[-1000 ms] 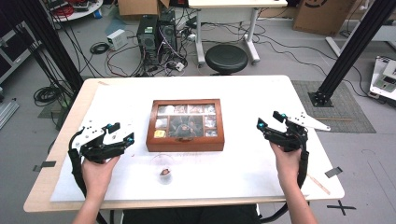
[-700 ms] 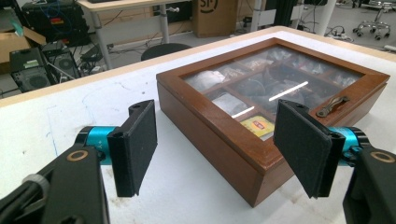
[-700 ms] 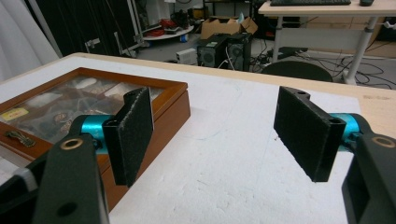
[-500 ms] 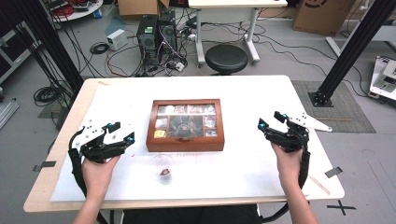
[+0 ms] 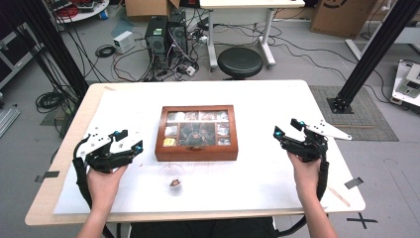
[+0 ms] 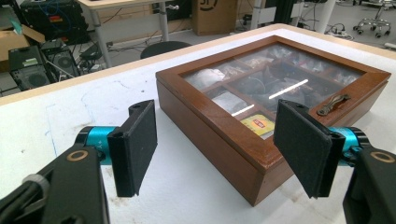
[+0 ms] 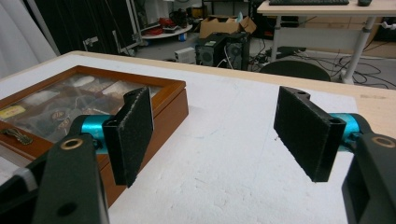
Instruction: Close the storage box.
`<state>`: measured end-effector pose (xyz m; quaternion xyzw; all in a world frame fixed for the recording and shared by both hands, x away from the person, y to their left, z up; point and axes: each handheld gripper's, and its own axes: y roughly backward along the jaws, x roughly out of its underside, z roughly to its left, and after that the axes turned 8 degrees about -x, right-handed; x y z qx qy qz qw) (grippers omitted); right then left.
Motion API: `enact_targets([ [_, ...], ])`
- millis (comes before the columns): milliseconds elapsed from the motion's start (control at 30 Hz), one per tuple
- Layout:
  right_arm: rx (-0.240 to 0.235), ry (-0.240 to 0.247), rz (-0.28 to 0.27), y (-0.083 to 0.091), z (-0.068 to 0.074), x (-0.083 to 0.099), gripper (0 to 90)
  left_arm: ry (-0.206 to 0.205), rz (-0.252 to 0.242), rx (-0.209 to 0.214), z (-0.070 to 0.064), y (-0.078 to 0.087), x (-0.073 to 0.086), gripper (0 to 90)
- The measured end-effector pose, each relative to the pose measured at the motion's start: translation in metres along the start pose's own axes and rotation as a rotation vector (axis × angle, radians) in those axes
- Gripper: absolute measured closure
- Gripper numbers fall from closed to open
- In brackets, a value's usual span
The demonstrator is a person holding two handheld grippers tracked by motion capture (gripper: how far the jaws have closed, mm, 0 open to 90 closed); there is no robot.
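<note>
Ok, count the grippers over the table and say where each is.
2. Left gripper is left of the wooden box, jaws open. Right gripper is right of the box, jaws open. Both are empty, apart from it.

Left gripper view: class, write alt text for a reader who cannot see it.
A closed wooden box with a glass lid sits on a white table, just beyond the open left claw, whose two black jaws stand wide apart and hold nothing. A small metal latch lies on the lid's front edge.

A round black stool (image 5: 239, 61) stands on the floor at upper centre. Computer towers (image 5: 166, 33) and tangled cables (image 5: 130, 58) lie left of it. A cardboard box (image 5: 335, 17) sits upper right.
</note>
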<state>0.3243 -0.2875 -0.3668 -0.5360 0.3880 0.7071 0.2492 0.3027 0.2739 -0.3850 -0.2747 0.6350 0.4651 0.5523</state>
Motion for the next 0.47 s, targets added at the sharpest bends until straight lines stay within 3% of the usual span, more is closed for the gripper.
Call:
enact_targets([
  [467, 0.000, 0.005, 0.006, -0.0009, -0.0005, 0.0010, 28.9, 0.010, 0.005, 0.011, 0.0002, -0.0013, 0.0003, 30.4],
])
